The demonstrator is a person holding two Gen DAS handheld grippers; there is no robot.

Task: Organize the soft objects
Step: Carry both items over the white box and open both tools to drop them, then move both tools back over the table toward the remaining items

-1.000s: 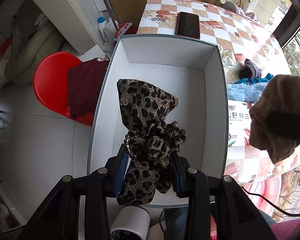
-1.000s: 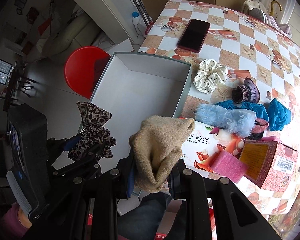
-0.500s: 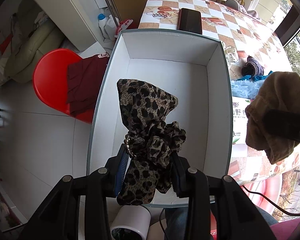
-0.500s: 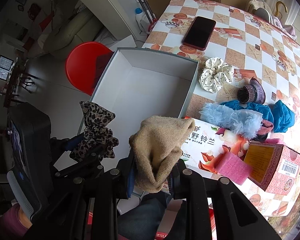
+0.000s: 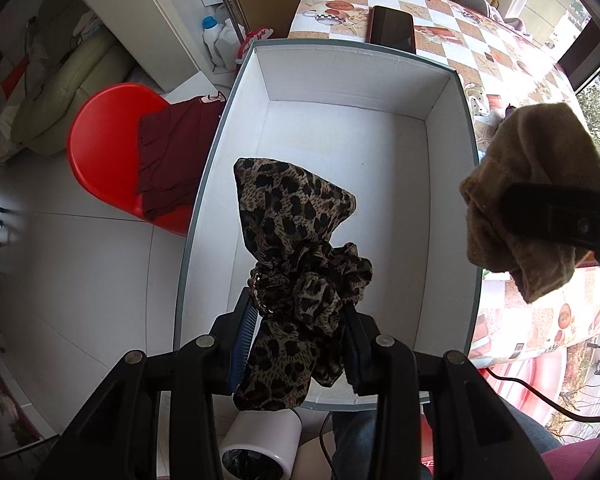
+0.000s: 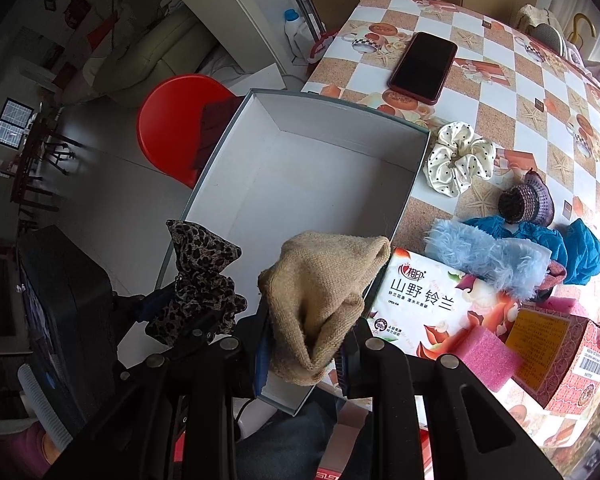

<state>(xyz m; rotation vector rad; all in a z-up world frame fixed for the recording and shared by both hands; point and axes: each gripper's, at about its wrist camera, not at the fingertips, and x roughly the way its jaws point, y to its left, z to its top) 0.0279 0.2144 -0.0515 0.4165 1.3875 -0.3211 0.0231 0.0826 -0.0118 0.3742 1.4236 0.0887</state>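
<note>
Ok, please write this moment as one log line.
left tongs: shut on leopard scrunchie | right tongs: shut on tan knit | white box: empty

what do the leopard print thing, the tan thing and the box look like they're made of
Leopard-print scrunchie: thin woven fabric, probably chiffon-like, going by its gathered ruffles and slight sheen.
Tan cloth: coarse knit, possibly wool or cotton; visible ribbed weave and a matte, fuzzy surface.
Box: rigid cardboard, matte white inside with a grey-blue outer edge; crisp folded corners suggest paperboard.
</note>
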